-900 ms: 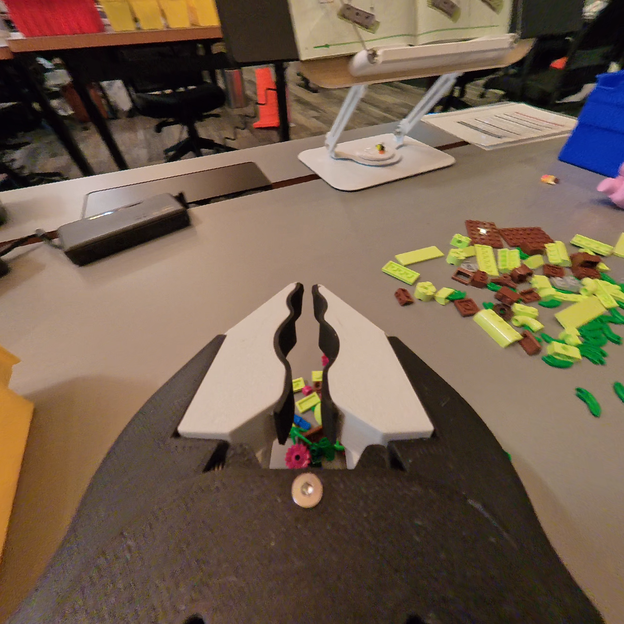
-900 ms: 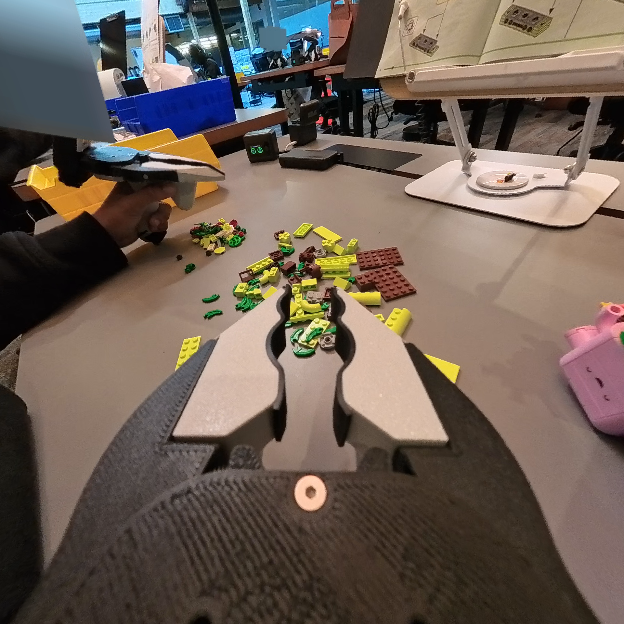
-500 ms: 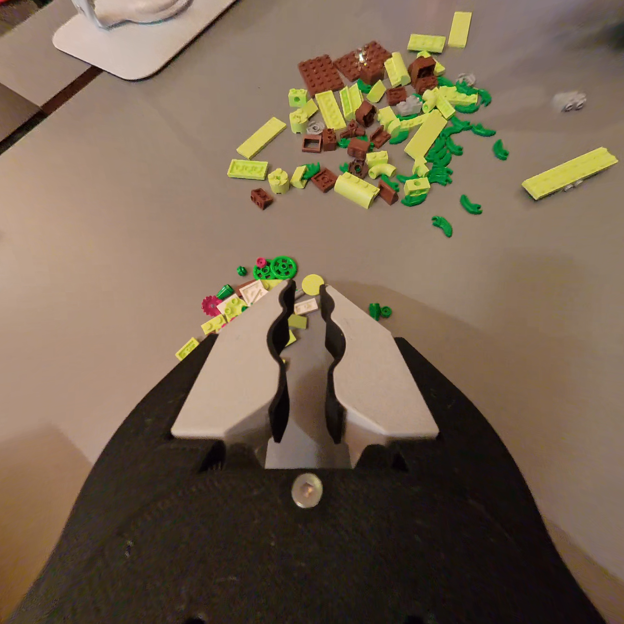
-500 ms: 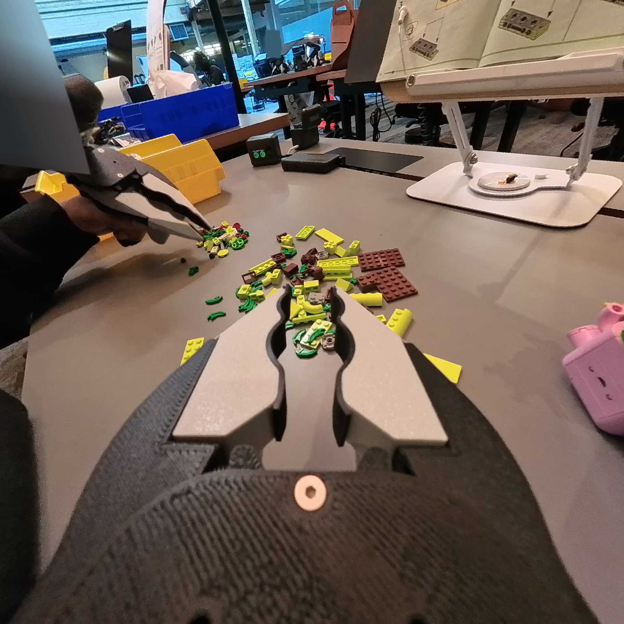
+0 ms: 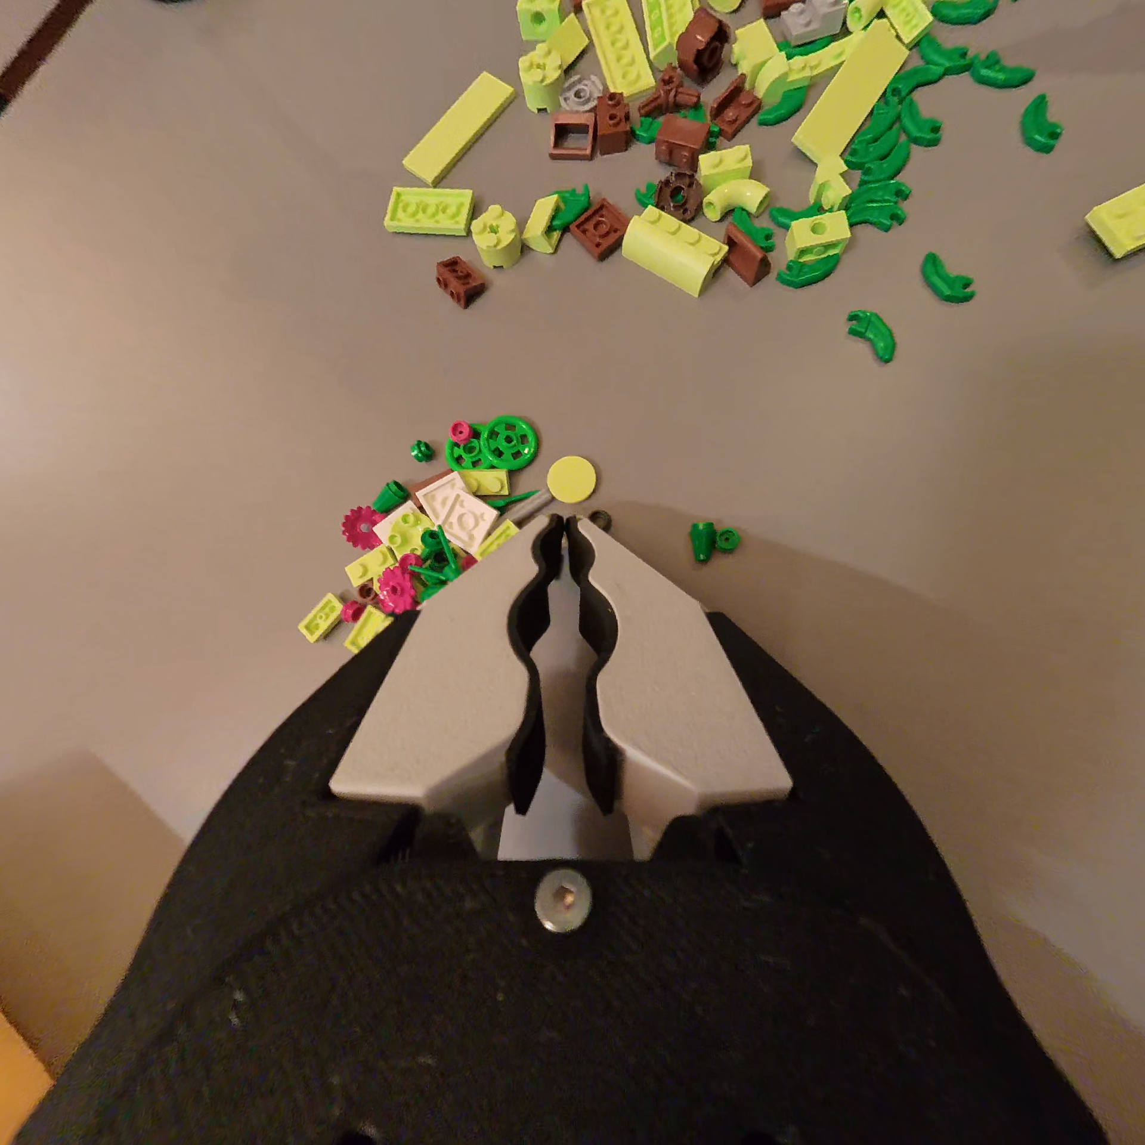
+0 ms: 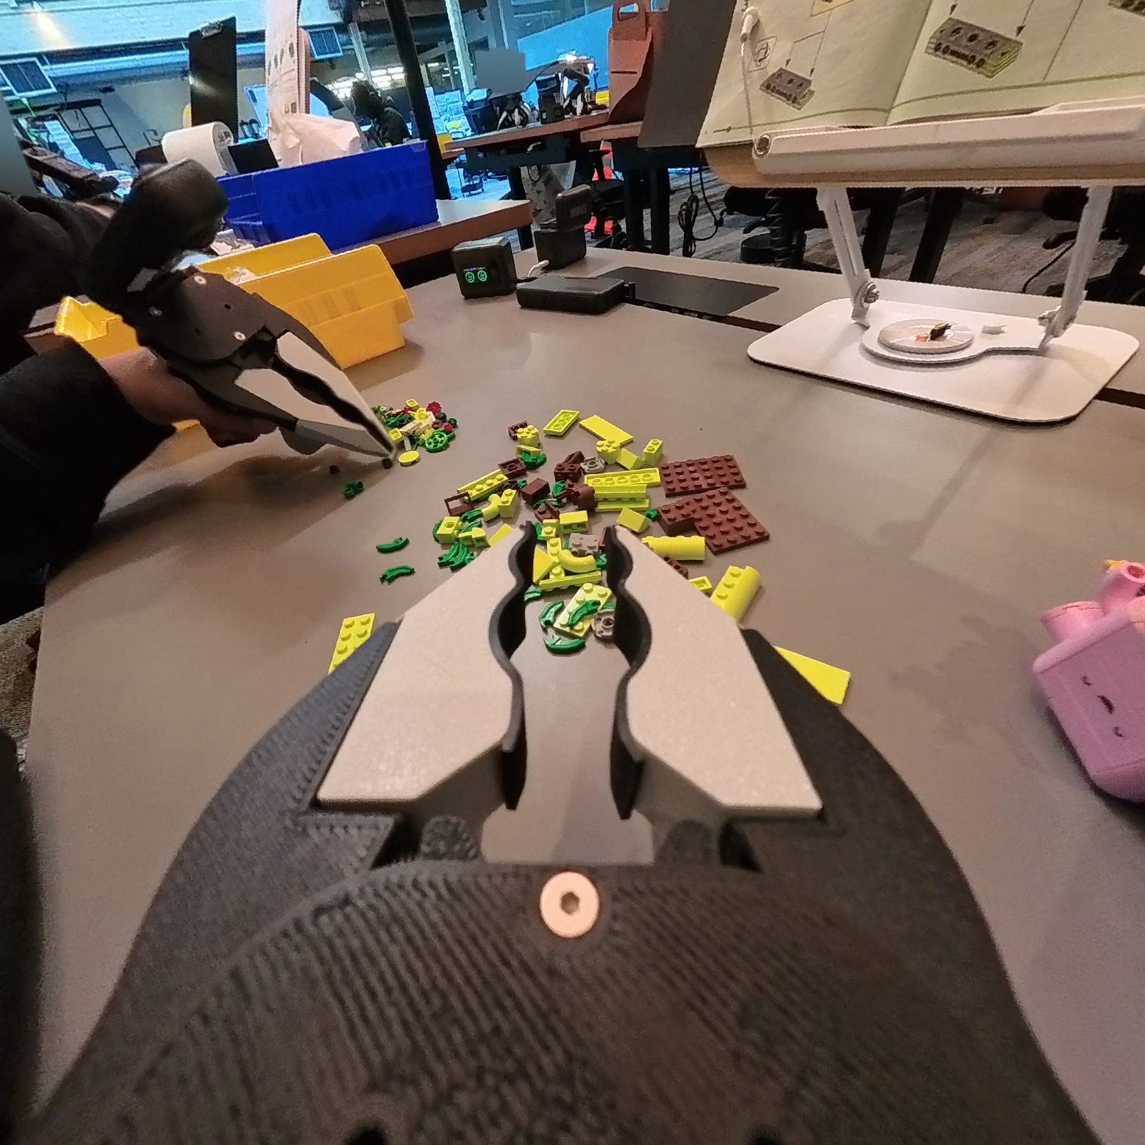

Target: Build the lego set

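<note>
Grey table (image 6: pixel 929 557) carries everything. White book stand (image 6: pixel 942 365) at far right, instruction booklet (image 6: pixel 929 56) on it. Yellow bins (image 6: pixel 334 297) at far left. Pink block figure (image 6: pixel 1096 700) at right edge. Main lego pile (image 6: pixel 588 514), lime, brown and green, mid-table; right gripper (image 6: pixel 570 533) hovers over its near edge, jaws apart, nothing held. Small lego cluster (image 5: pixel 434 533) lies left of pile. Left gripper (image 5: pixel 564 519) tips nearly closed at cluster's right edge; held piece, if any, too small to tell. Lime round tile (image 5: pixel 571 478) just beyond tips.
</note>
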A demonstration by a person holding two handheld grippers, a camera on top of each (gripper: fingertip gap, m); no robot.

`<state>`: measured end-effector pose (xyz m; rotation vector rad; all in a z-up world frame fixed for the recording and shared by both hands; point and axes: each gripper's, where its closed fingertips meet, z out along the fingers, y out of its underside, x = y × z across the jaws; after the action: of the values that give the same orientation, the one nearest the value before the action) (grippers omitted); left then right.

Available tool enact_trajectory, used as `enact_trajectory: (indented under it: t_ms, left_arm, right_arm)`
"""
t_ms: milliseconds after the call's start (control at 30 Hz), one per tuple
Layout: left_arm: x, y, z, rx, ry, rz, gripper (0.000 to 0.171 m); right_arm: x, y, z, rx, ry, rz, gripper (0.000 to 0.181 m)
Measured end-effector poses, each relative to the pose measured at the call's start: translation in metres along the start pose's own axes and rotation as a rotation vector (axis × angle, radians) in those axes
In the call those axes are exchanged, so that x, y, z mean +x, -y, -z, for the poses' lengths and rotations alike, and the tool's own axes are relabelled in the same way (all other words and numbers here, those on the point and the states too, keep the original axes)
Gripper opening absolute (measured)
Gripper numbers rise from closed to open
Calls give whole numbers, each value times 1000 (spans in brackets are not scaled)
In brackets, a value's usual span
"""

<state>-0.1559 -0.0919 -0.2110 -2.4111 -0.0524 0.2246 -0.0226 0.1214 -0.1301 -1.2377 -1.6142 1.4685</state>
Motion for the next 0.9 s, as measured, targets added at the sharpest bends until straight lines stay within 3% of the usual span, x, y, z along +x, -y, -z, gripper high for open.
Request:
enact_trajectory:
  t_ms: [300,600,733,900]
  left_arm:
    - [12,2,7,20,-91,26,9]
    - [12,-6,2,-30,-76,23,14]
    - [12,-3,2,-25,-75,27,3]
    - [8,29,18,166,-101,107,3]
  right_arm:
    - [0,0,0,-1,-1,5,20]
    - [-1,0,0,-2,0,6,20]
    - [-1,0,0,-1,0,6,20]
    - [-1,1,0,5,-3,14,18]
